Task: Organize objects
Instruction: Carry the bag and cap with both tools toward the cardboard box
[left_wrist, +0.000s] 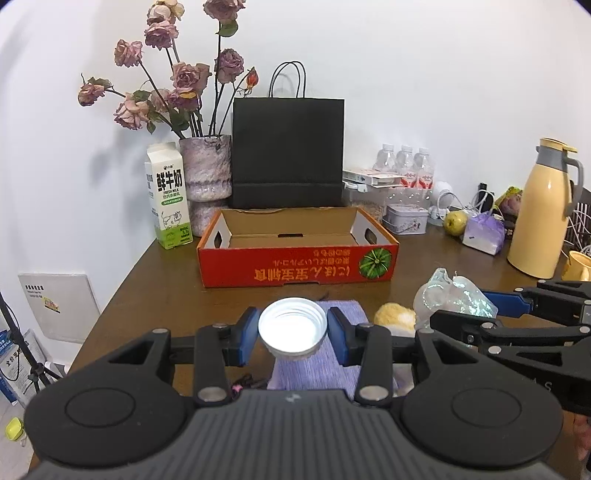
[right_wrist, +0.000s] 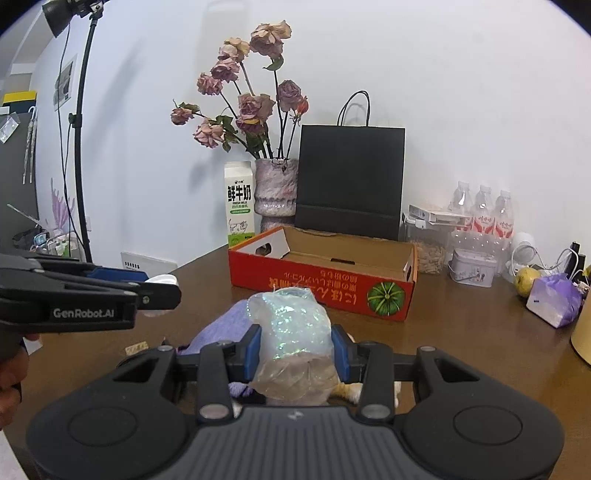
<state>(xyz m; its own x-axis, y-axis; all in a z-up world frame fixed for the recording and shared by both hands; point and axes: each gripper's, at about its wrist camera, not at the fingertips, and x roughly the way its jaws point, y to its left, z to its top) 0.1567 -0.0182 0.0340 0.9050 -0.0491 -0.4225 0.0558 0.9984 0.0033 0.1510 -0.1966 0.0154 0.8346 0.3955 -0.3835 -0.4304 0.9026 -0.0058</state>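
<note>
Lid (left_wrist: 292, 329), white and round, sits clamped between the blue pads of the left gripper (left_wrist: 292, 334), raised over a purple cloth (left_wrist: 317, 354) on the table (left_wrist: 155, 288). Beyond it stands an open red box (left_wrist: 295, 264); the right gripper (left_wrist: 476, 310) shows at the right edge with a crinkled plastic bag (left_wrist: 450, 291).

From the right wrist, the right gripper (right_wrist: 295, 350) grips the bag (right_wrist: 291, 332) above the cloth (right_wrist: 221, 325). The box (right_wrist: 321, 280) lies just behind, and the left gripper (right_wrist: 159, 286) at the left carries the lid (right_wrist: 162, 279).

Brown table (left_wrist: 155, 280) under red box (left_wrist: 295, 266)
</note>
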